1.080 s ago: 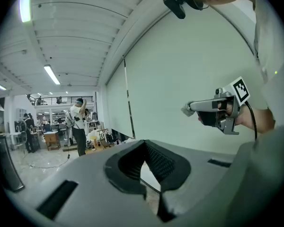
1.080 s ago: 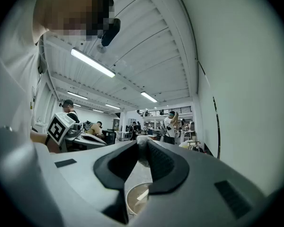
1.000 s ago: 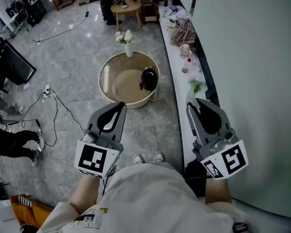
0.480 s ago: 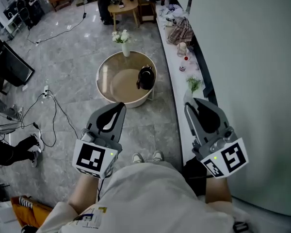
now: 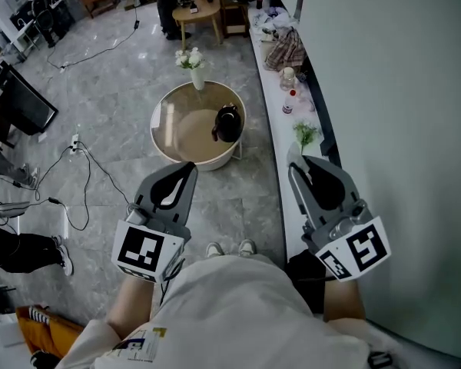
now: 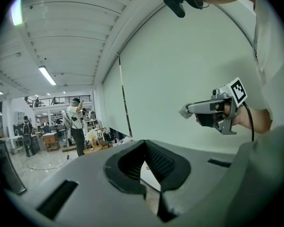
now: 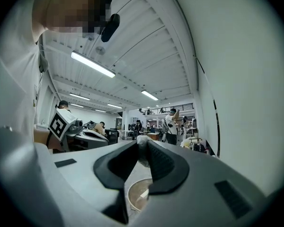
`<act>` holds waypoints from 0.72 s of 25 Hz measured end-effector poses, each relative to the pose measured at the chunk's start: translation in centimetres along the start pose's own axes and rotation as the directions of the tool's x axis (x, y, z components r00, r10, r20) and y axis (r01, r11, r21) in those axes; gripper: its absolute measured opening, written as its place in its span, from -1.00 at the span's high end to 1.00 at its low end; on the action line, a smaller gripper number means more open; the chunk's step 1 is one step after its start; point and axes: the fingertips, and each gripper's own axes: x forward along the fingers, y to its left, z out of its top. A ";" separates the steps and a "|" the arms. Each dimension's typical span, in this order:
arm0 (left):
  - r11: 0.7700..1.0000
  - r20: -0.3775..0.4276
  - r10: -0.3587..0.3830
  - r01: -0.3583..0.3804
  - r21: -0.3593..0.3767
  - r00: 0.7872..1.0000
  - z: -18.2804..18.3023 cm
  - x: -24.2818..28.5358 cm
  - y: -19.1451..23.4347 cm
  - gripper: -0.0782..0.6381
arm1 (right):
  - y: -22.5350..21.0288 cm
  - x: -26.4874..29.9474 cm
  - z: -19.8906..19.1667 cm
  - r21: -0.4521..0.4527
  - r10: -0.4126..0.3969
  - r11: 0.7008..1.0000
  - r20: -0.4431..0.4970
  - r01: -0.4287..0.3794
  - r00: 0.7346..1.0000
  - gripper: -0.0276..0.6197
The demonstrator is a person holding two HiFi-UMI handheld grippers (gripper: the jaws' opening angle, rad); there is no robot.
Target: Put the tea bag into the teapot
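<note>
Well, the tea bag [image 7: 141,148] is a small pale lump, pinched at the very tips of the right gripper [image 5: 295,158], whose jaws are closed on it. It looks light, soft and easy to tear, so a gentle hold near its top seems best. It pokes out forward, the way the jaws point. It is too small to tell its long side. The left gripper [image 5: 190,167] has its jaws closed on nothing. The dark teapot [image 5: 227,123] sits on the round worktop [image 5: 163,133], well apart from both grippers.
</note>
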 end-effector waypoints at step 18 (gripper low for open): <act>0.998 0.015 0.055 -0.055 0.022 0.998 1.0 2.8 -2.7 0.76 | -3.7 -1.6 -2.3 0.025 0.037 0.999 -0.004 -0.037 0.999 0.73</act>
